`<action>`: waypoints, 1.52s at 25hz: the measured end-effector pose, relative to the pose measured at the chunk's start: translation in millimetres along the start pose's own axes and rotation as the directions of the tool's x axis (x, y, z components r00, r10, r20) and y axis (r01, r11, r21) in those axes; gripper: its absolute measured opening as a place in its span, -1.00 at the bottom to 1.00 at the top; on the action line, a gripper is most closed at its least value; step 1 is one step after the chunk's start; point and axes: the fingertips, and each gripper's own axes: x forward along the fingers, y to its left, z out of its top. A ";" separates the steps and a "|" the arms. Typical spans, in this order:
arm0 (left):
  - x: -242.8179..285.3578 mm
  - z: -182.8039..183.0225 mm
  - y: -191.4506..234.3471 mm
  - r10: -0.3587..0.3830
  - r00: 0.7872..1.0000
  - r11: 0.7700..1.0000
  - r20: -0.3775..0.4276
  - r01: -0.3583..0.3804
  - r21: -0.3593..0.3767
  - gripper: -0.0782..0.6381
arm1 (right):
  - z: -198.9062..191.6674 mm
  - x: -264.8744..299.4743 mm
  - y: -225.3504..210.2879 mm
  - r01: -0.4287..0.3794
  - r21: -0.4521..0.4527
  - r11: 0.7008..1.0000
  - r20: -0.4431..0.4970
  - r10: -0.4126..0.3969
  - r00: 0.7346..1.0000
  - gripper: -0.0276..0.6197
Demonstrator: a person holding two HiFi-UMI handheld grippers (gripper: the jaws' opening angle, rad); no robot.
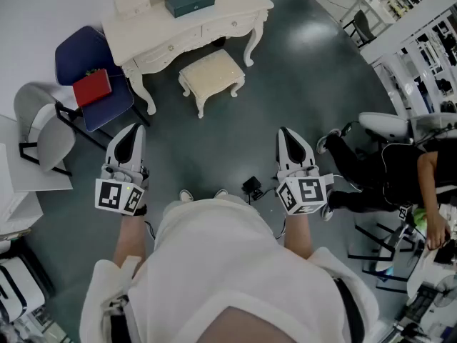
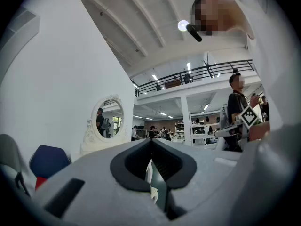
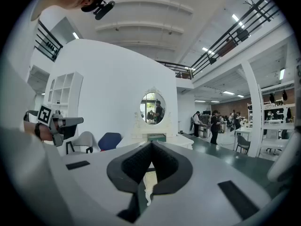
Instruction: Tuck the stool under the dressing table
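The stool [image 1: 211, 77] stands on the floor just in front of the dressing table [image 1: 239, 6], not yet pushed in. It looks like hard wood with a soft padded top and four curly legs. I think it is stiff, not very heavy, and will slide. The best place to push is the hard rim on its near side (the cushion would just squish). The left gripper [image 1: 133, 133] and right gripper [image 1: 287, 136] are both shut tight, hold nothing, and are well away from the stool. The space under the table is hidden from above. In both gripper views the jaws cover most of the stool.
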 end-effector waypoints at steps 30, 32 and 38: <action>7.5 -27.1 -4.5 0.138 0.989 0.990 -0.056 -0.137 0.023 0.16 | -8.7 -5.3 -33.6 -0.070 -0.021 0.997 0.012 0.071 0.997 -0.05; 8.3 -30.2 -8.6 0.152 0.987 0.988 -0.056 -0.150 0.040 0.30 | -13.3 -6.1 -34.7 -0.091 -0.018 0.996 0.006 0.091 0.996 0.10; 12.6 -48.3 -19.6 0.157 0.983 0.987 -0.099 -0.153 0.046 0.46 | -28.8 1.6 -43.1 -0.107 -0.015 0.994 -0.039 0.106 0.994 0.26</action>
